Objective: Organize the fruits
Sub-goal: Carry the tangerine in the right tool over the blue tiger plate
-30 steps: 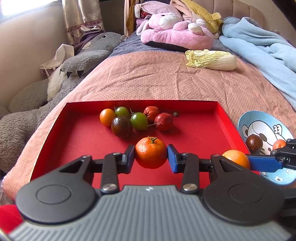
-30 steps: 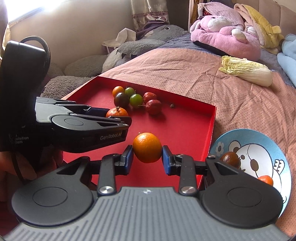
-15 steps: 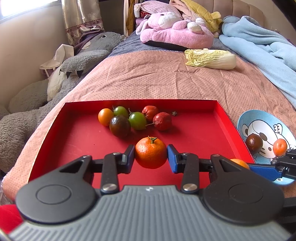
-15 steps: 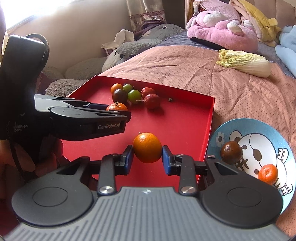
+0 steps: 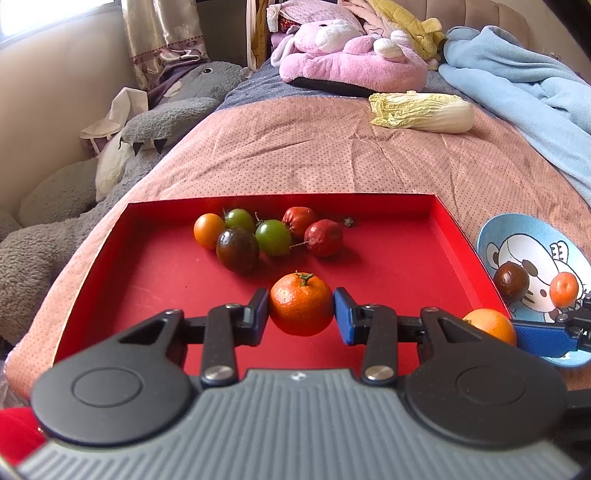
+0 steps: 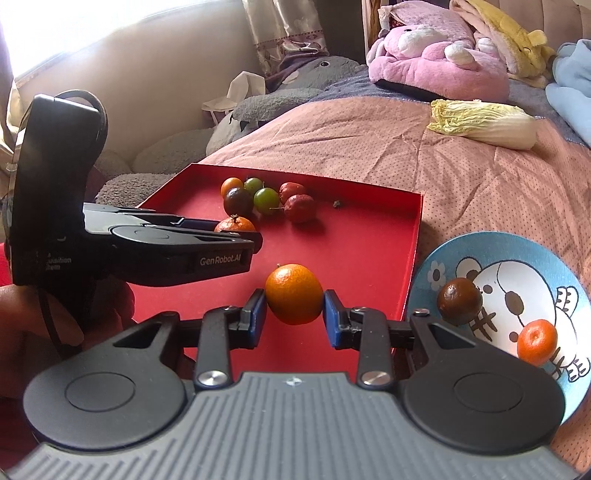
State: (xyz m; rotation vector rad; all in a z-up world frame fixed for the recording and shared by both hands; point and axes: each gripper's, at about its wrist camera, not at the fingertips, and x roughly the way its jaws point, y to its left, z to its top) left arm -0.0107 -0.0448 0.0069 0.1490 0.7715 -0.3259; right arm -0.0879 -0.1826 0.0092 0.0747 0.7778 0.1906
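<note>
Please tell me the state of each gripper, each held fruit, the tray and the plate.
left gripper: shut on tangerine
right gripper: shut on orange
red tray: holds six small fruits
blue plate: holds two fruits

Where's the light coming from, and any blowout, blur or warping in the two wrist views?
Left wrist: daylight from the upper left; window corner clipped white; soft shadows right of the fruit in the red tray; fisheye bends the tray edges; sharp focus. Right wrist: window heavily blown out with haze over that side; blue bowl stretched at the frame edge; held orange crisp.
</note>
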